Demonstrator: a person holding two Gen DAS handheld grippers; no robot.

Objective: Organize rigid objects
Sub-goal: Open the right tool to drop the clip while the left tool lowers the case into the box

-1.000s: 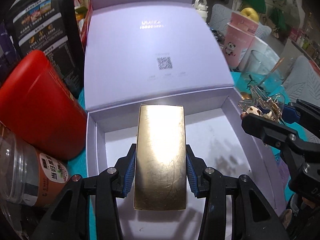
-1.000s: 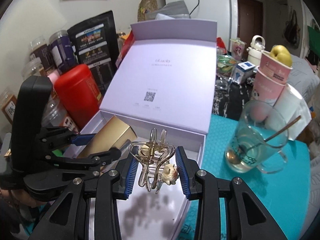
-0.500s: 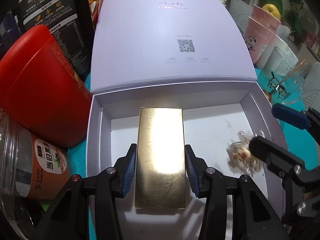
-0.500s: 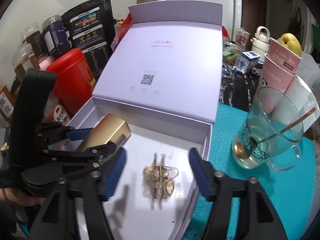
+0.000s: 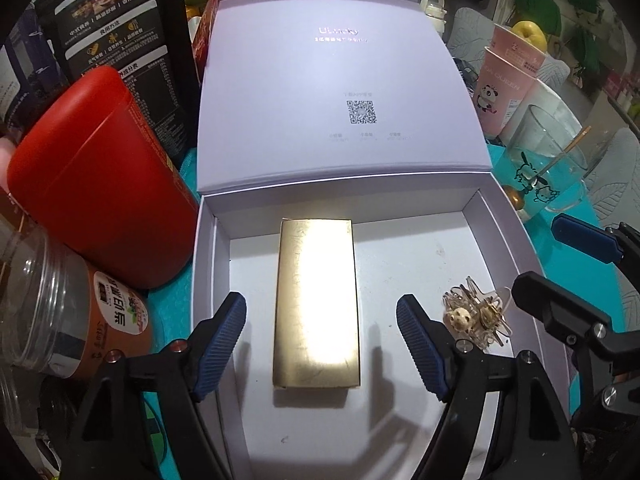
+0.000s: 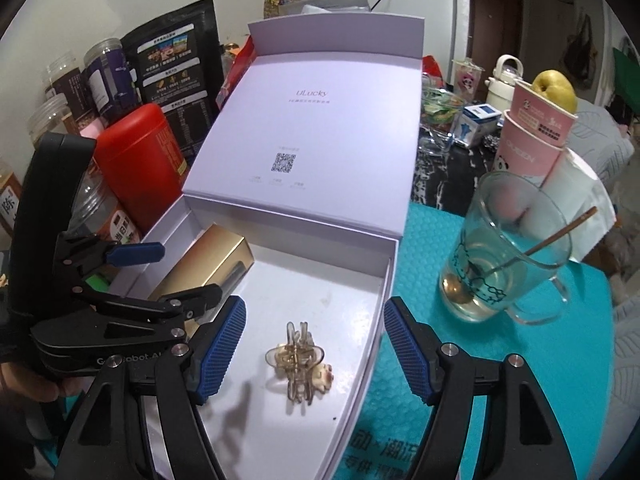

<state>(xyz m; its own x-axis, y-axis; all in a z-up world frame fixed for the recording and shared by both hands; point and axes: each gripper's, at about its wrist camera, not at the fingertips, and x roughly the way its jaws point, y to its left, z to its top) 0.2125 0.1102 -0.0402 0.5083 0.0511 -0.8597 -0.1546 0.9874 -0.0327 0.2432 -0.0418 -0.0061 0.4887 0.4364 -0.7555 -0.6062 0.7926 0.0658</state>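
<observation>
The gold box (image 5: 316,304) lies flat on the floor of the open lilac gift box (image 5: 504,216), left of its middle. Its long axis runs from the gift box's near edge toward the hinged lid (image 5: 336,92), one short end just shy of the back wall. The hair claw clip (image 6: 298,360) lies on the same floor toward the gift box's right wall, apart from the gold box, its prongs toward the near edge, as far as I can tell.

The left gripper (image 5: 320,344) straddles the gold box with its jaws opening; both pads stand clear of the box's long sides, so it is released. The right gripper (image 6: 312,344) hangs spread wide above the clip, holding nothing.

The risk I see is in pulling away: either pad could catch a gold box edge or the clip and skew it, or drag it against the gift box's wall. The two grippers also sit close over the gift box and could knock together. The red canister (image 5: 100,176) and clear jar (image 5: 68,304) crowd the gift box's left side, and the glass mug (image 6: 516,248) its right, so a wide swing could topple them.
</observation>
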